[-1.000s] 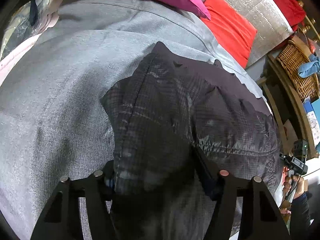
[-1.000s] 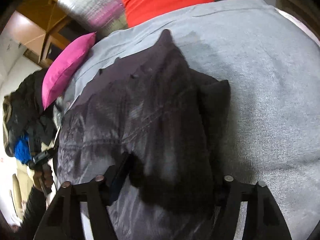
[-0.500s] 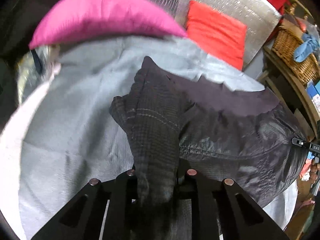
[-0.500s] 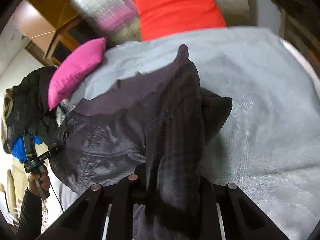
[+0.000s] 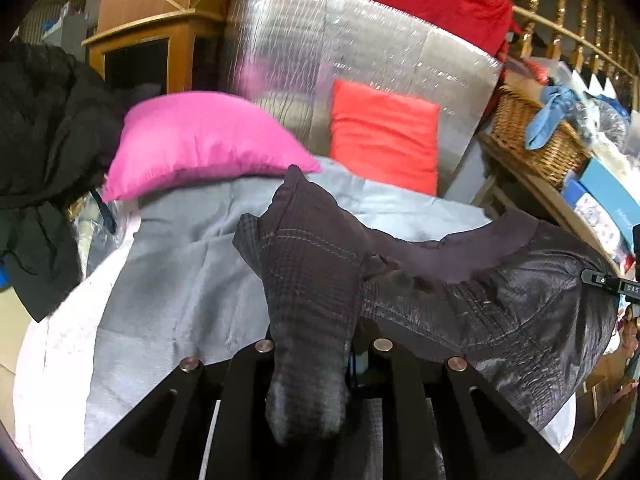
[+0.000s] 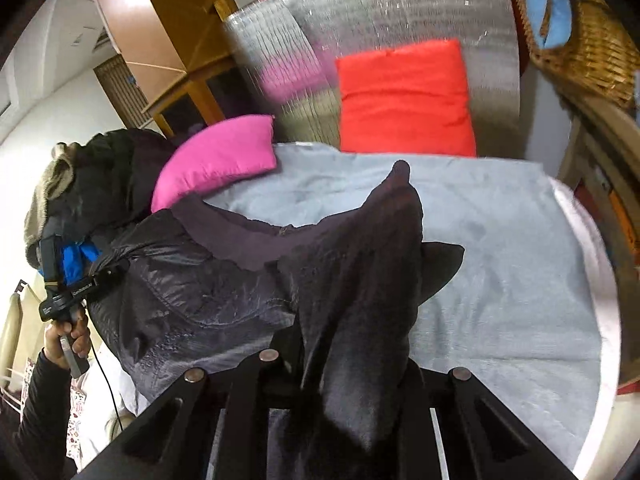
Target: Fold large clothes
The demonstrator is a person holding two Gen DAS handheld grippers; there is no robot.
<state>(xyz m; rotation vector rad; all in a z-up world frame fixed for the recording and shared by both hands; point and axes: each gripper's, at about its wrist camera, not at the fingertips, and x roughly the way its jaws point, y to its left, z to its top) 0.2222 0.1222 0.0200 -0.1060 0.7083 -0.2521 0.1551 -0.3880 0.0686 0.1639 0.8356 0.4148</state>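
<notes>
The fold is only at its beginning. The left claw (image 5: 324, 354) is clamped on one end of the dark jacket (image 5: 500, 304), and the right claw (image 6: 364, 364) is clamped on the other end; both have just been closing on the cloth. The jacket hangs between them like a hammock, lifted above the bed with the grey blanket (image 6: 500, 240), only its far part resting near the pink pillow (image 5: 200, 140). No neat fold shows yet; laying flat, sleeves and halving are all left, I think
</notes>
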